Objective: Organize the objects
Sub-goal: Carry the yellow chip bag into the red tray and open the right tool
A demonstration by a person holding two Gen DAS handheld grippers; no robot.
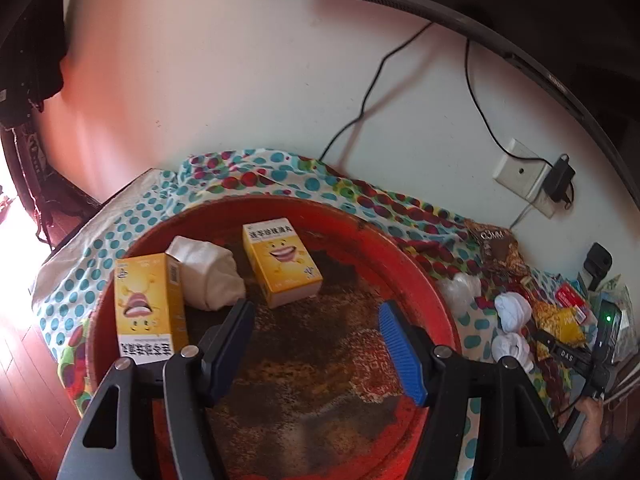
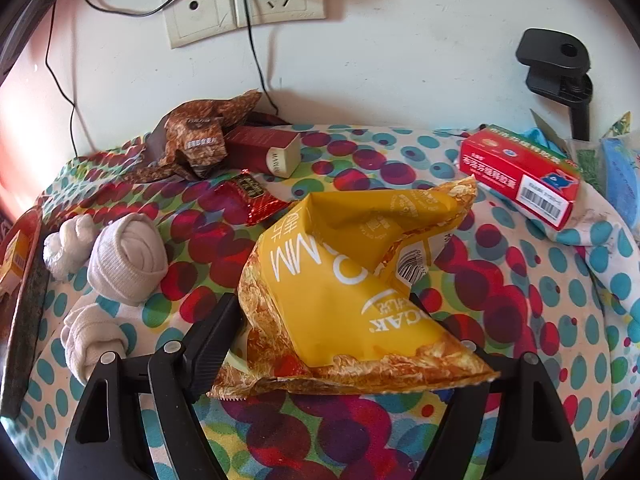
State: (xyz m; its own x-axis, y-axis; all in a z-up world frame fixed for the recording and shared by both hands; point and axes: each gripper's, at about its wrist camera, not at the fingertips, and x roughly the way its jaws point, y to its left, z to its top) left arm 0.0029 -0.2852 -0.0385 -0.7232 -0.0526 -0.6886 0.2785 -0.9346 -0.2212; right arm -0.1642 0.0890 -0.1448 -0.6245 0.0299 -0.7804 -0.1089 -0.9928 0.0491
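My left gripper (image 1: pixel 316 312) hangs open over a round red tray (image 1: pixel 400 248) with nothing between its fingers. In the tray lie two yellow boxes, one at the back (image 1: pixel 280 264) and one on the left (image 1: pixel 148 304), with a rolled white sock (image 1: pixel 208 276) between them. A yellow snack bag (image 2: pixel 340 280) fills my right gripper (image 2: pixel 324 300). Its left finger (image 2: pixel 216 336) presses against the bag's edge and the bag hides the right finger. Three rolled white socks (image 2: pixel 128 264) lie on the spotted cloth (image 2: pixel 520 320) left of the bag.
Against the wall lie a brown wrapper (image 2: pixel 192 140), a dark red box (image 2: pixel 268 152) and a small red packet (image 2: pixel 248 196). A red box (image 2: pixel 520 176) sits at the right. Wall sockets (image 2: pixel 240 8) with cables and a black clamp (image 2: pixel 556 64) are behind.
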